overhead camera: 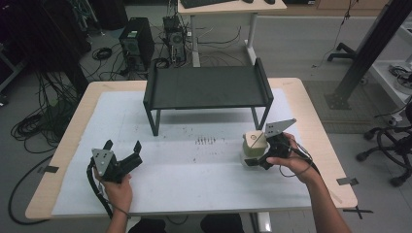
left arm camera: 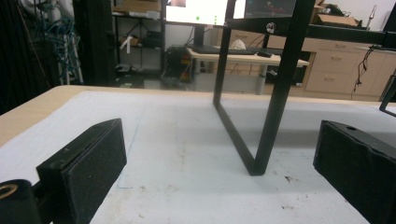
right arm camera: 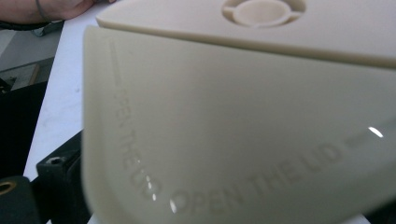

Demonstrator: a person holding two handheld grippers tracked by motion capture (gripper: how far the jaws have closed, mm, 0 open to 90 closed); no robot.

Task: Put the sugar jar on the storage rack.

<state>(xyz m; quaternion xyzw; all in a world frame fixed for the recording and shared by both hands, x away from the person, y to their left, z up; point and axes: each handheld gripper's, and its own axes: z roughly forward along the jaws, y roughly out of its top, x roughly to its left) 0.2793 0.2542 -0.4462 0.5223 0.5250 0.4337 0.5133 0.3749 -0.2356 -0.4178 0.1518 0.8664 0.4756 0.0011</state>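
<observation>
White table mat (overhead camera: pixel 194 170), lidded beige container (overhead camera: pixel 254 144) in right claw (overhead camera: pixel 252 162).

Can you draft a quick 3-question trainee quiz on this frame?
1. True or false: the left gripper is open and holds nothing.
2. What does the right gripper close on: A) the rack, B) the box, C) a cable?
3. Fill in: the box's lid reads "OPEN THE ___".

Key: 1 true; 2 B; 3 LID.
</observation>
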